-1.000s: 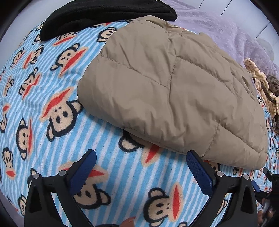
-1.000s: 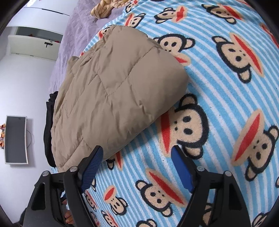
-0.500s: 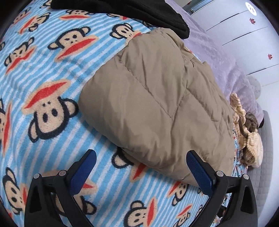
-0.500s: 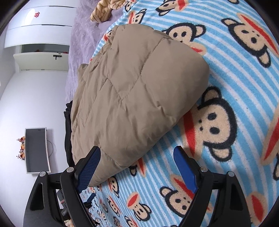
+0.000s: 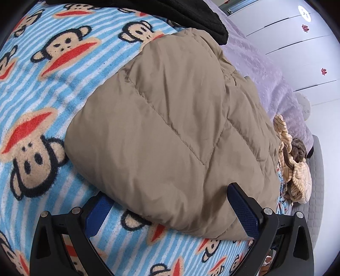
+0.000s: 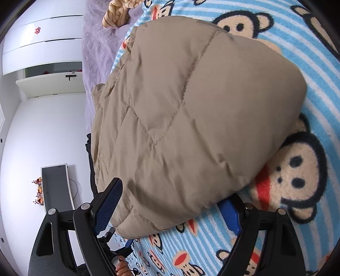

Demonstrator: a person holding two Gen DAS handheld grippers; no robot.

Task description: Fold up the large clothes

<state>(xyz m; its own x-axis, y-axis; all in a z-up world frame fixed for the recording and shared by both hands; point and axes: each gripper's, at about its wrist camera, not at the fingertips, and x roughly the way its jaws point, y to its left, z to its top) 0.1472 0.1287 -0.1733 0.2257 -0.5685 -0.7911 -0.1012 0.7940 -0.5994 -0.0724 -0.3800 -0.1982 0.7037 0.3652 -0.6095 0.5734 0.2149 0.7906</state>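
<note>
1. Nearest the left wrist camera, the left gripper (image 5: 171,212) has its blue-padded fingers (image 5: 244,210) spread wide, one on each side of the near edge of the folded tan puffer jacket (image 5: 170,127). The left pad sits low at the jacket's edge against the monkey-print blanket (image 5: 42,89), partly hidden by the padding; the right pad stands up in front of the jacket's near right corner. Whether the pads touch the fabric cannot be told.
2. Nearest the right wrist camera, the right gripper (image 6: 170,210) is likewise opened wide around the jacket's (image 6: 191,118) near edge. Its left finger (image 6: 110,201) rises beside the jacket's left side, and the right finger is tucked low under the overhanging padding.
3. Between both pairs of fingers, the jacket lies as a thick, quilted bundle on the blue-and-white striped blanket (image 6: 308,174) that covers the bed.
4. Beyond the jacket, a black garment (image 5: 191,14) lies at its far edge, touching or overlapping it.
5. Farther right, a lilac fleece blanket (image 5: 265,70) lies beside the jacket, with a striped beige plush heap (image 5: 295,169) next to it.
6. Farthest off stand white cupboards (image 5: 297,46).
</note>
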